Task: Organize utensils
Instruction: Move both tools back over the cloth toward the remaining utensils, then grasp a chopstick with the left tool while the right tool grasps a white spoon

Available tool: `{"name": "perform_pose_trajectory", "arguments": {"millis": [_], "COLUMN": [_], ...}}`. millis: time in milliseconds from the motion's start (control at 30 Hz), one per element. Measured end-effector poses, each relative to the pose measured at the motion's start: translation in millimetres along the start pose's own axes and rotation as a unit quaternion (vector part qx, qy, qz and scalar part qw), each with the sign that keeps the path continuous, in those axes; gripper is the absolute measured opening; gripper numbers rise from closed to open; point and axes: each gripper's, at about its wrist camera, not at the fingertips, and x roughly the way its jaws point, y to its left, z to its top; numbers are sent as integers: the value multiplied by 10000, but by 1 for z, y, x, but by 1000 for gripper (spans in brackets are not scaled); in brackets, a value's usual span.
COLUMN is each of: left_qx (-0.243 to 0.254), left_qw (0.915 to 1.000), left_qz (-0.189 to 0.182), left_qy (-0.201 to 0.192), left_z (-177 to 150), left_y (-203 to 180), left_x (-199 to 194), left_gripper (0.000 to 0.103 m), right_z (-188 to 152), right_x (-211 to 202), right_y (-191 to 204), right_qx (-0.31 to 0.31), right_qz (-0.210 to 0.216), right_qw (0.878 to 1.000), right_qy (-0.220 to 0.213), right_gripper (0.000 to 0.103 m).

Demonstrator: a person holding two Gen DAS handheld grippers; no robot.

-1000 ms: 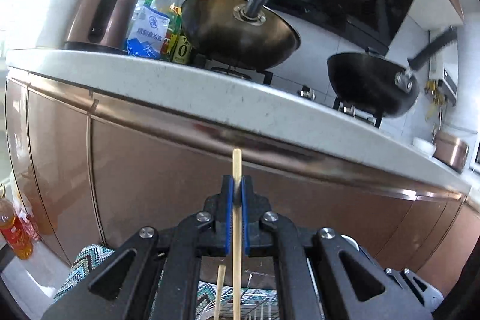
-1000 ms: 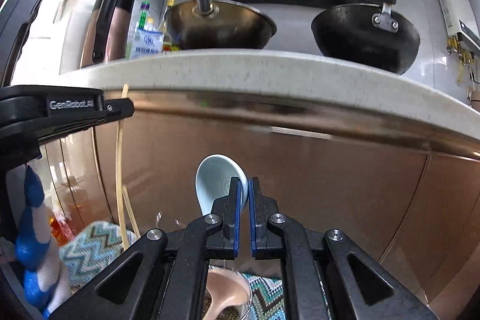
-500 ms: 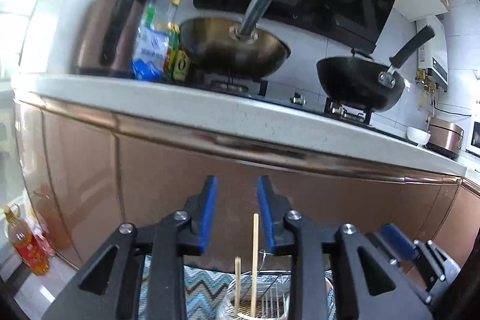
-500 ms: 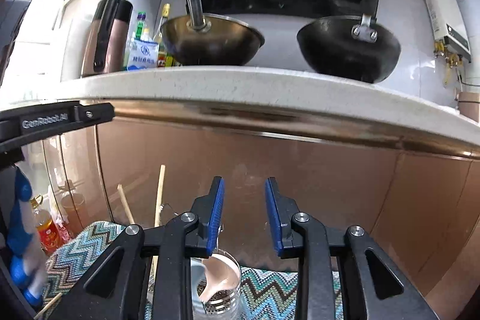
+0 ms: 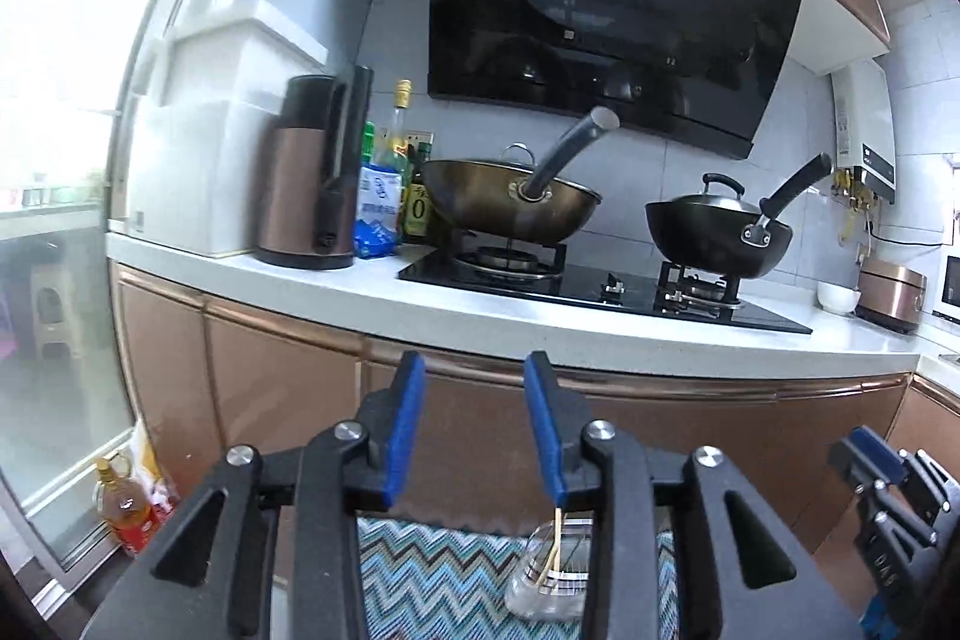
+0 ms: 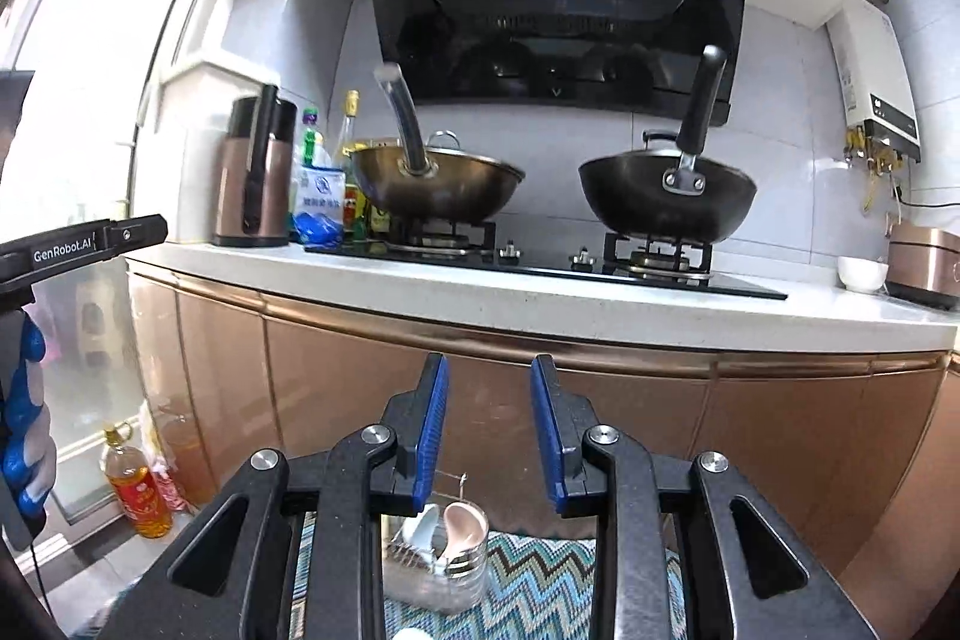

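Both black grippers with blue pads, left gripper opening and right gripper spread, are hovering empty above 2 wooden chopsticks and 2 ceramic spoons already standing in their wire holders, suggesting sorting is nearing completion.

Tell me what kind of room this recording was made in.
A home kitchen, most likely: two woks sit on a gas hob under a black extractor hood, with a white worktop over copper-coloured cupboards.
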Motion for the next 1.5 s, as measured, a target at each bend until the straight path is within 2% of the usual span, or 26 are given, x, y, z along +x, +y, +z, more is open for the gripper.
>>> {"name": "perform_pose_trajectory", "arguments": {"millis": [167,367,567,667,800,867,967,1000,1167,1333,1500], "left_qx": [42,168,290,351,369,344,259,229,200,267,344], "left_qw": [9988,9937,9837,9739,9545,9422,9173,9058,8690,8484,8348], "left_qz": [-173,-421,-645,-789,-920,-969,-1088,-1156,-1281,-1248,-1159], "left_qy": [452,1022,1655,2097,2812,3189,3822,4071,4776,5138,5371], "left_z": [1,-17,-46,-68,-107,-130,-165,-179,-224,-250,-261], "left_y": [13,22,20,15,9,7,4,2,-6,-6,-4], "left_x": [-30,-47,-36,-20,14,35,66,78,114,139,160], "left_gripper": [33,33,33,33,33,33,33,33,33,32,32], "right_z": [7,1,-19,-35,-64,-83,-111,-123,-165,-197,-218], "right_x": [-35,-55,-49,-33,-6,12,35,46,87,126,158], "right_y": [2,4,-1,-8,-17,-21,-26,-28,-31,-32,-29], "right_qx": [1,-41,12,74,214,248,343,383,503,589,560], "right_qz": [258,585,826,959,1224,1363,1609,1693,2144,2434,2711], "right_qw": [9996,9977,9941,9901,9798,9723,9586,9526,9230,8972,8736], "right_qy": [124,338,710,1018,1564,1884,2322,2499,3157,3637,4003], "right_gripper": [28,28,28,28,28,28,28,28,28,28,28]}}
